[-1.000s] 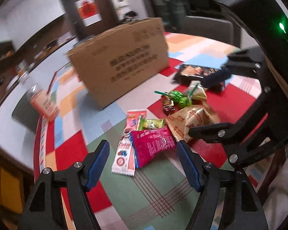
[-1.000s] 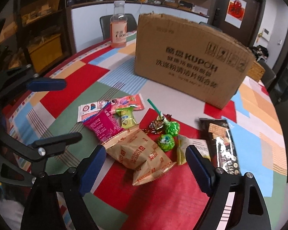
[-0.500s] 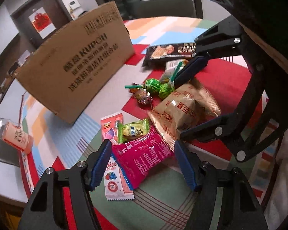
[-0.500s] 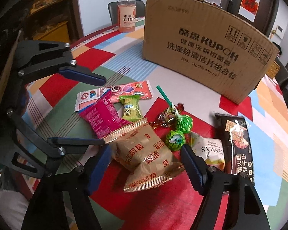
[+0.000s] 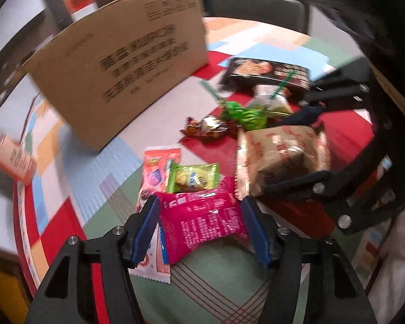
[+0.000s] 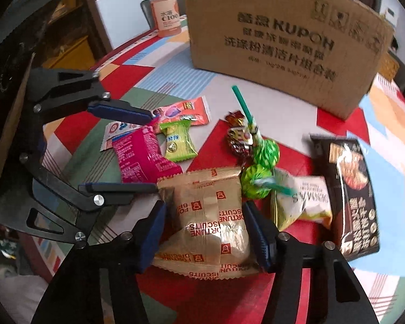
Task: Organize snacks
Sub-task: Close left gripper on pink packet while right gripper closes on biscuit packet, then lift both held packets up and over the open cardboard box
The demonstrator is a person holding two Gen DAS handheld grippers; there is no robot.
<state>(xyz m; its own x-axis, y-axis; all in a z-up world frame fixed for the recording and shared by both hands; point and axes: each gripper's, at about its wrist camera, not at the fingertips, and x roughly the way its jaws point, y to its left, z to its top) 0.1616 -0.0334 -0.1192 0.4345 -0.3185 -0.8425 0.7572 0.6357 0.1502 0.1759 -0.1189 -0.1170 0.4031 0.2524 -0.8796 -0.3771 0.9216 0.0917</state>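
A heap of snacks lies on a patchwork tablecloth. My left gripper (image 5: pixel 199 221) is open, its fingers on either side of a pink snack packet (image 5: pixel 202 221), also in the right wrist view (image 6: pixel 143 156). My right gripper (image 6: pixel 203 232) is open around a gold fortune biscuit bag (image 6: pixel 210 216), seen from the left too (image 5: pixel 280 156). Around them lie a small green packet (image 6: pixel 178 143), a long orange-and-white packet (image 6: pixel 181 113), a brown wrapped candy (image 6: pixel 237 135), green lollipops (image 6: pixel 262 162), a white Demas packet (image 6: pixel 302 202) and a black biscuit pack (image 6: pixel 351 189).
A large brown cardboard box (image 6: pixel 278 35) stands behind the snacks, with its printed side facing me. An orange drink bottle (image 6: pixel 166 10) stands at the table's far left edge. Chairs and a counter sit beyond the table.
Both grippers have come down and forward onto the heap. The left now brackets the pink packet and the right brackets the fortune biscuit bag. Both sets of jaws have narrowed slightly.
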